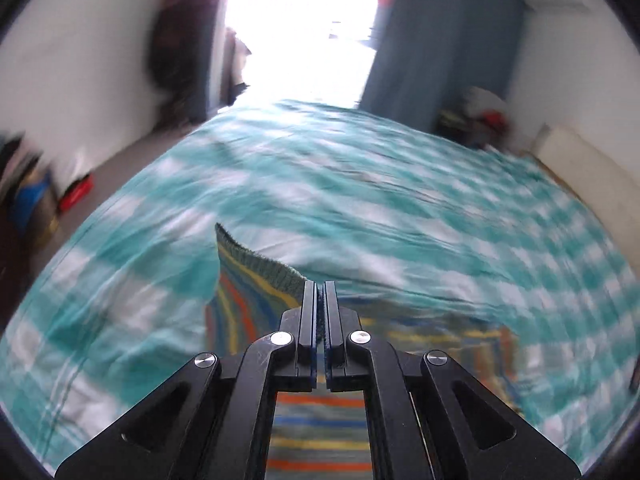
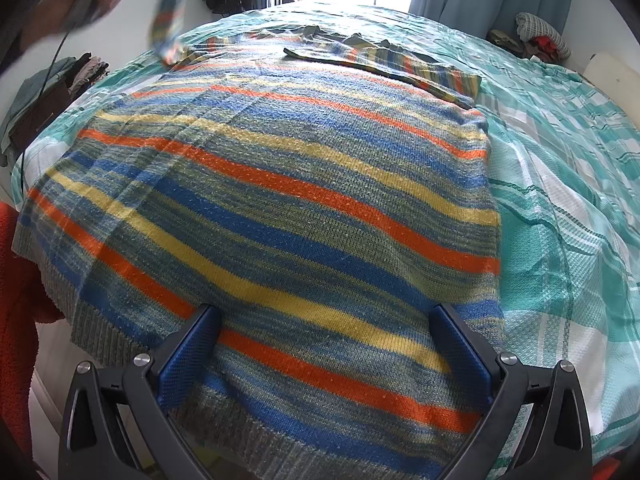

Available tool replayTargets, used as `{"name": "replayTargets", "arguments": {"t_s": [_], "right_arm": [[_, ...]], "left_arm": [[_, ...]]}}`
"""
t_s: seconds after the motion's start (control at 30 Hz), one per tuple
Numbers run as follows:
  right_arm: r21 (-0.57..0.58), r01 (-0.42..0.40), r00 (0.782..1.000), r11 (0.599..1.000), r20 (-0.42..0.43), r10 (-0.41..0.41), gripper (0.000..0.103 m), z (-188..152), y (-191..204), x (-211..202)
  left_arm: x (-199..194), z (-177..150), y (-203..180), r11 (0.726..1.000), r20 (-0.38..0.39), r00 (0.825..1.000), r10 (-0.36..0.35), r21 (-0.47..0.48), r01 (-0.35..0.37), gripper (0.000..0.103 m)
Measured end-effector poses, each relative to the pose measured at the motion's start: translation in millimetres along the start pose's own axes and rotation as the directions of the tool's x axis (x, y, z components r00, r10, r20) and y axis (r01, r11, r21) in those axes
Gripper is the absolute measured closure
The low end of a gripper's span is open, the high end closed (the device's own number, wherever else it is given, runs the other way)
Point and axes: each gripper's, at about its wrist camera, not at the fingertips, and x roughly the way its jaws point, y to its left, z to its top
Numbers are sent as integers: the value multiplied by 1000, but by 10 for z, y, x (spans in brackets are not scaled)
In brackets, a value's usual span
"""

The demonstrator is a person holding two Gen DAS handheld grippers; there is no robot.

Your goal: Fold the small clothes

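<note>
- Closest to our right-wrist camera are the two fingers of the right gripper point(image 2: 320, 344), with blue pads; they stand wide apart and hold nothing.
- Between and under these fingers lies the striped sweater point(image 2: 280, 200), knitted in blue, orange, yellow and grey-green bands; its ribbed hem is at the bottom of the view, just below the fingers.
- We cannot tell whether the right gripper's fingertips touch the knit or only hang above it.
- We see the sweater spread flat on the bed point(image 2: 560, 200), which has a teal and white checked cover; the body of the sweater reaches from the gripper toward the far end of the bed.
- One sleeve point(image 2: 400, 62) is laid across the upper part of the sweater, on the right side of the view.
- In the left-wrist view, our left gripper point(image 1: 319, 284) has its jaws pressed together on a ribbed cuff point(image 1: 264, 266) of the sweater; the cuff stands out to the left of the fingertips, and striped cloth hangs below it.
- From the right-wrist view, this same piece of striped cloth is lifted off the bed at the top left, blurred, beside a hand point(image 2: 76, 0).
- More striped knit lies on the bed under the left gripper, seen between its arms.
</note>
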Motion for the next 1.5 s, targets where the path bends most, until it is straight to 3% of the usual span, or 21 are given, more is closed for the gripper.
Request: {"name": "replayTargets", "arguments": {"t_s": [0.03, 0.1, 0.13, 0.17, 0.33, 0.43, 0.53, 0.6, 0.7, 0.77, 0.87, 0.93, 1.0, 1.07, 1.1, 1.2, 1.3, 1.33, 1.37, 1.4, 1.5], "right_arm": [[0, 0, 1000, 1000, 1, 0, 0, 1, 0, 0], [0, 0, 1000, 1000, 0, 0, 0, 5, 0, 3], [0, -1, 1000, 1000, 0, 1, 0, 6, -1, 4], [0, -1, 1000, 1000, -1, 1, 0, 5, -1, 5], [-1, -8, 1000, 1000, 1, 8, 0, -5, -4, -1], [-9, -30, 999, 1000, -23, 30, 0, 27, -36, -5], [-34, -65, 993, 997, -98, 62, 1, 160, -76, -63], [-20, -127, 988, 992, -93, 125, 5, 380, -112, -212], [50, -323, 946, 945, 23, 323, 5, 1020, -214, -469], [101, -455, 888, 885, 123, 443, 5, 1624, -328, -483], [185, -532, 846, 826, 157, 510, 5, 2298, -490, -33], [296, -519, 853, 802, 122, 507, 13, 2614, -651, 513], [414, -501, 847, 760, 56, 528, 43, 2805, -755, 1099], [497, -486, 833, 719, 15, 553, 47, 2888, -799, 1537], [516, -470, 840, 716, 13, 542, 47, 2925, -805, 1669], [502, -459, 859, 733, 40, 511, 47, 3032, -758, 1880], [508, -466, 854, 724, 45, 518, 51, 3134, -703, 2053], [506, -464, 856, 727, 46, 515, 59, 3156, -703, 2082], [501, -450, 866, 739, 42, 499, 92, 3176, -702, 2074], [501, -446, 869, 742, 44, 493, 99, 3183, -714, 2047], [484, -498, 857, 720, 145, 495, 99, 3112, -785, 1718]], "left_arm": [[62, -44, -319, 998, -9, 1000, -23, 64, 23, 97], [370, -272, -930, 985, -84, 995, -59, 160, 72, 55], [487, -381, -1062, 981, -129, 990, -63, 176, 86, 21], [589, -572, -1227, 976, -180, 981, -67, 192, 102, 17], [470, -1483, -1414, 942, -347, 930, -126, 252, 221, 20], [99, -1710, -1097, 946, -332, 936, -119, 250, 209, 19], [-264, -1888, -524, 976, -264, 961, -86, 170, 134, 10], [-311, -1985, -304, 986, -255, 964, -80, 119, 114, 9], [-215, -2227, -47, 995, -271, 961, -62, 63, 82, 10], [-320, -2332, 54, 995, -232, 970, -76, 42, 88, 9], [-367, -2394, 7, 996, -198, 978, -68, 43, 78, 9], [-360, -2404, -14, 995, -196, 978, -66, 57, 79, 9], [-348, -2402, -11, 994, -192, 978, -85, 54, 97, 8], [-364, -2417, 36, 992, -186, 977, -103, 46, 113, 8], [-368, -2422, 53, 992, -183, 977, -111, 43, 121, 8], [-394, -2458, 104, 991, -178, 977, -119, 40, 128, 7], [-384, -2471, 102, 990, -177, 977, -121, 45, 131, 6], [-383, -2475, 104, 990, -178, 976, -122, 45, 132, 6], [-381, -2474, 103, 990, -178, 976, -124, 44, 134, 6], [-379, -2472, 103, 990, -179, 976, -125, 43, 135, 6], [-376, -2472, 108, 990, -178, 975, -129, 39, 138, 5]]}}
